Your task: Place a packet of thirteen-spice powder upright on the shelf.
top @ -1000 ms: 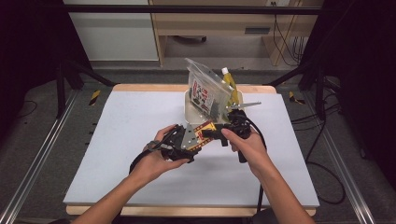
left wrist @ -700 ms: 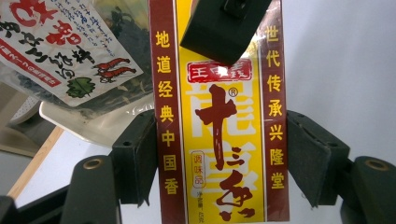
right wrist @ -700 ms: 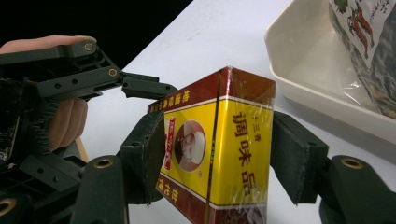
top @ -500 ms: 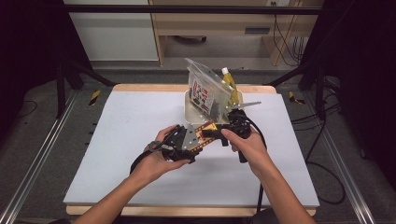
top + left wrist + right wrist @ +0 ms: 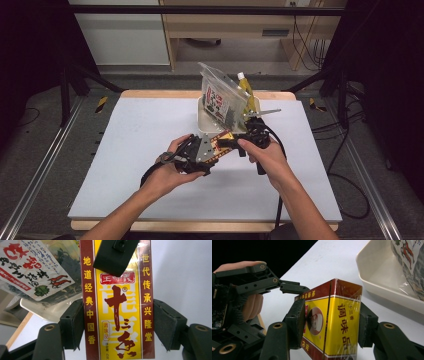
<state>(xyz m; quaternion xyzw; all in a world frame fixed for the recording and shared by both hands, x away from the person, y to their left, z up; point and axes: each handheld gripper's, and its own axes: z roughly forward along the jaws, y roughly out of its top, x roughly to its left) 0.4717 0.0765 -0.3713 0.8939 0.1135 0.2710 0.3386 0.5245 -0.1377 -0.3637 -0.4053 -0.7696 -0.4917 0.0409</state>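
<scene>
White bench (image 5: 125, 150) on a wooden board, dark surround. Held above its middle, a red-and-yellow rectangular seasoning box wrapped in clear film (image 5: 218, 143) spans the two claws, its long axis running from the left claw (image 5: 206, 152) toward the right claw (image 5: 235, 144). Left claw: jaws clamped on the box's long side edges. Right claw: jaws have just been closing, the box's far end between them; one pad touches the side bearing a portrait, the other looks a hair off. Both hands are equally near. Just beyond, toward the far edge, stands a cream plastic tub (image 5: 202, 120) holding a clear seaweed bag (image 5: 222, 97).
</scene>
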